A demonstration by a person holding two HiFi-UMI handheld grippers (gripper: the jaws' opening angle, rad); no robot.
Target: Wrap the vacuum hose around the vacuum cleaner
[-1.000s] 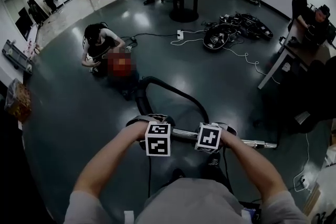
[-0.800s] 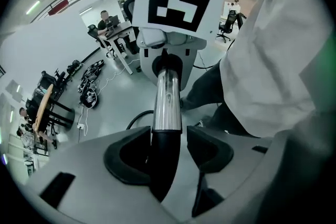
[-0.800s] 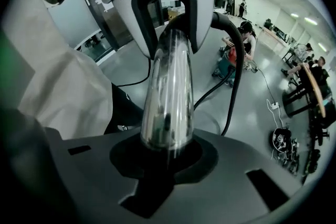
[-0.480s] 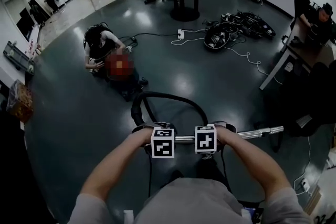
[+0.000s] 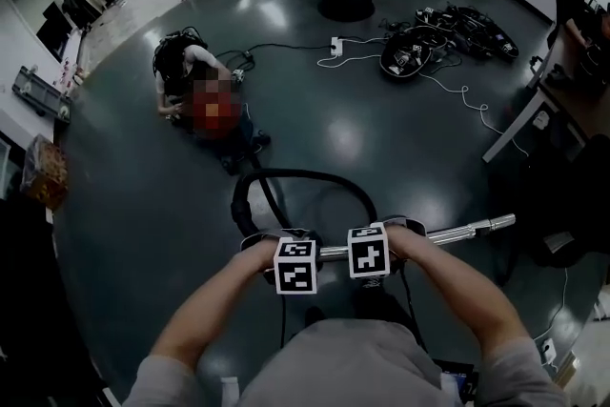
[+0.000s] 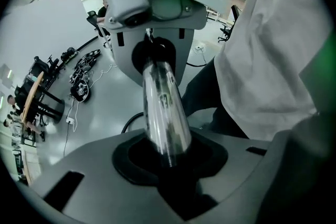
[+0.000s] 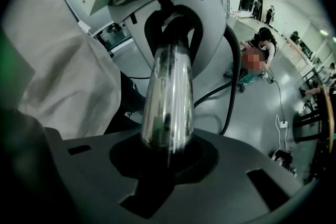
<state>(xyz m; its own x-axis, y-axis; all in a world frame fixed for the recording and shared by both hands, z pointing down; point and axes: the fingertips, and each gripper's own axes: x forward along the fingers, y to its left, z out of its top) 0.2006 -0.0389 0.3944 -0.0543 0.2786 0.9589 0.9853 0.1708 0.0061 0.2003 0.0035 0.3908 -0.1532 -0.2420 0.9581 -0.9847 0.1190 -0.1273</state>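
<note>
**Both tongs on the tube, hose arched just ahead**

Well ahead of our left tongs (image 6: pixel 170 159), and off to their left, a person (image 5: pixel 183 67) sits on the floor, much as a second ago.

The left tongs have just been closing. They now pinch the chrome tube (image 6: pixel 163 105), which runs straight through their jaws. Their marker cube sits nearer the right one than it did.

The hose (image 5: pixel 305 173) has changed shape. Earlier it swept away from the left tongs in a long, flat arc. Now it stands as a tighter, rounder arch just ahead of both tongs. It rises beside the left tongs and comes down close to the right ones. It is black, thick and smooth-looking against the glossy dark floor. We cannot tell whether the arch rests on the floor.

Our right tongs (image 7: pixel 168 157) stay pressed onto the same tube, as before. Beyond them the tube's bare end, which hung lower a second ago, now slants upward and away to their right.
</note>
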